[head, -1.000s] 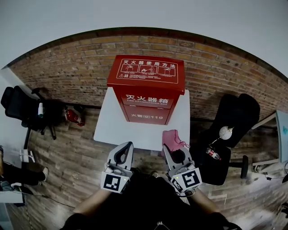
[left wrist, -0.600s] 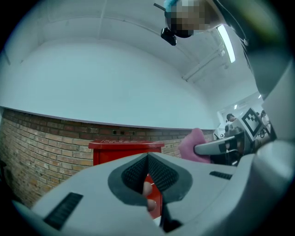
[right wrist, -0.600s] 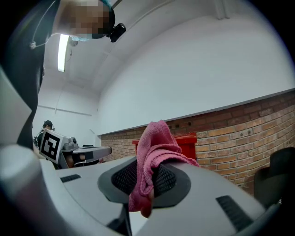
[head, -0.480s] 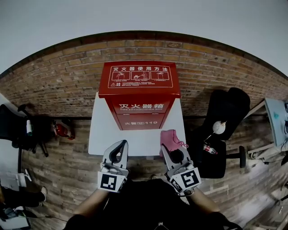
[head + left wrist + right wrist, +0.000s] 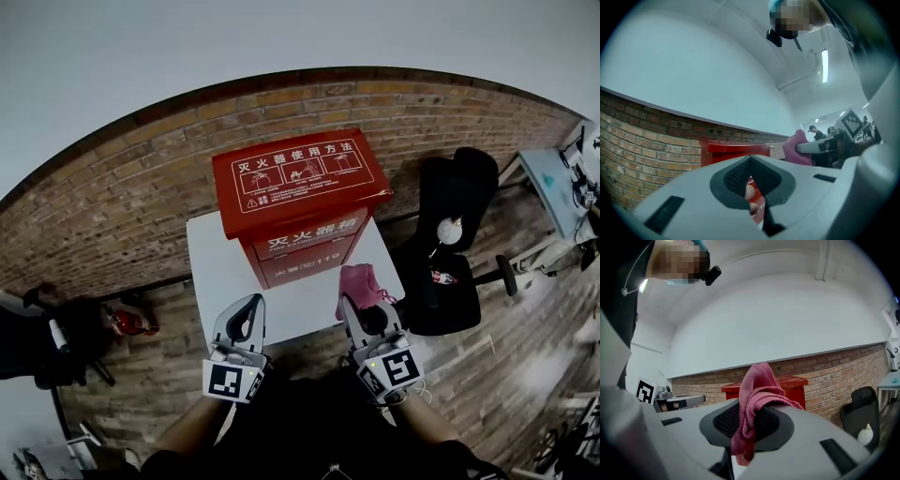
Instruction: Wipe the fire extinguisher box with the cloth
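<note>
1. a white table (image 5: 217, 272) stands against a brick wall (image 5: 112, 211) on a wood-plank floor (image 5: 155, 375); above the brick the wall is plain and pale.
2. one red fire extinguisher box (image 5: 295, 187) stands on the table, ahead of both pairs of jaws and apart from them.
3. one pink cloth (image 5: 360, 281): the right gripper (image 5: 349, 305) has its jaws clamped on it, with a fold sticking up past the tips and the rest hanging between them.
4. the left gripper (image 5: 253, 302) has its jaws pressed together with nothing in them, to the left of the cloth.
5. one black chair (image 5: 450, 202) sits off to the right of the right jaws; the small things on its seat are too small to name.
6. in the left gripper view the jaws cover most of the box; only its lid edge and a sliver of its front show.
7. a small red object (image 5: 131, 323) on the floor, left of the left jaws, is hard to make out.
</note>
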The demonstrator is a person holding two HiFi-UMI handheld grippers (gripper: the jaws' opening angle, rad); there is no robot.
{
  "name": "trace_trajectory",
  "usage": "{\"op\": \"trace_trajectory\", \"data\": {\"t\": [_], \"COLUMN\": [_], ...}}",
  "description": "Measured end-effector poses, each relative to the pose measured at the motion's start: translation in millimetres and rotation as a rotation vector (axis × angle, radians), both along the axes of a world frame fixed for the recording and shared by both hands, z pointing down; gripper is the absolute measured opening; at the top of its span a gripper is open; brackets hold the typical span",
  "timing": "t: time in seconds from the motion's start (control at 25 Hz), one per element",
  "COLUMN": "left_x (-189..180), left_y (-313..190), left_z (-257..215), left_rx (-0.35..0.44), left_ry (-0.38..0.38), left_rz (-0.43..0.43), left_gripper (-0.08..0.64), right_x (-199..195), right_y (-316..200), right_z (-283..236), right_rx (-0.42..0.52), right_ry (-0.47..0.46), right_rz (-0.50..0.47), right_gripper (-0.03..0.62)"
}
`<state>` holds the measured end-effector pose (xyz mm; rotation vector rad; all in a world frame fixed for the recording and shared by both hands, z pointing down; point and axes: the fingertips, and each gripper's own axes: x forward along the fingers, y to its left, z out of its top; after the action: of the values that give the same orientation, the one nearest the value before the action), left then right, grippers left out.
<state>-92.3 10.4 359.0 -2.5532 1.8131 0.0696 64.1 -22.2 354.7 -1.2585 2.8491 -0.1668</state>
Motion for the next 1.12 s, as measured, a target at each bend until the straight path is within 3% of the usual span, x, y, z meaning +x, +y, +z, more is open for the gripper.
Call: {"op": "trace_trajectory", "data": {"t": [0.4,0.6,0.8,1.12], "left_x": [-48,-57,-58,-58], "left_y": [0,4,9,4], "left_z": [-7,-4,-3,-4], "left_rx": [0.018,0.017,0.005,-0.001], "left_ry": [0.028,0.04,0.057,0.045], "left_rz": [0.219,0.296,0.326,0.3], "left_gripper": [0.032,0.032,0.032,0.032], "right_x": [-31,-33,-31,-14], "right_y": [10,10,1,-45], "right_z": [2,2,3,6], "right_rx": [-0.064,-0.11,-0.194,-0.279], "right_ry": [-0.078,-0.181,-0.332,-0.568], "right_rz": [0.261,0.339,0.362,0.375], "right_gripper": [0.074,0.074,0.074,0.074]}}
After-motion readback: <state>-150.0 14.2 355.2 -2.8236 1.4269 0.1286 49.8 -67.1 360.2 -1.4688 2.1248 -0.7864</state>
